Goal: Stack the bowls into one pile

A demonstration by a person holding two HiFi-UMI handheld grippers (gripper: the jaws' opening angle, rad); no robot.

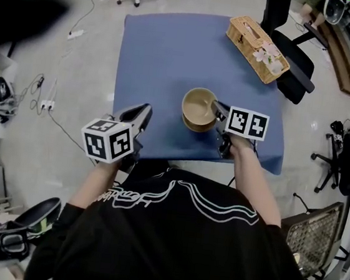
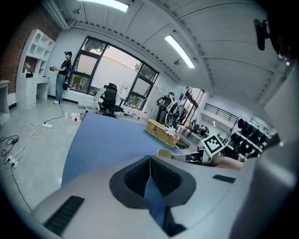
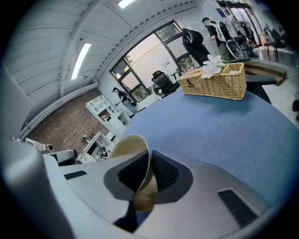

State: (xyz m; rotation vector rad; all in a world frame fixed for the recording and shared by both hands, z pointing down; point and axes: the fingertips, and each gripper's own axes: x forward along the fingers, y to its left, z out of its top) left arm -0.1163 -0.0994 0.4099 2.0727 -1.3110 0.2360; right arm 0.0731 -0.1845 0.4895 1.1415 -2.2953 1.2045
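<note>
The step in hand looks like the setting down of a bowl [image 1: 199, 106] carried by its rim; the right gripper [image 1: 216, 110] has its jaws pinching the near-right wall of that cream bowl, and the right gripper view shows the thin wall [image 3: 135, 148] clamped between the two dark pads of the right gripper [image 3: 148, 156]; the left gripper [image 1: 145, 111] hangs near the front-left edge of the blue tabletop [image 1: 160, 47], apart from the bowl, with its jaws pressed together on nothing, only a sliver of blue showing between the tips of the left gripper [image 2: 150, 161]; the bowl sits over the front right part of the tabletop, well apart from the wicker basket [image 1: 257, 49] at the far right corner; a darker band under its near edge may be a second bowl beneath it or merely shadow, and I cannot tell which; the mouth faces up, and being round it has no long axis, only an upright one; the next move, I judge, calls for a level release so that the bowl nests squarely.
</note>
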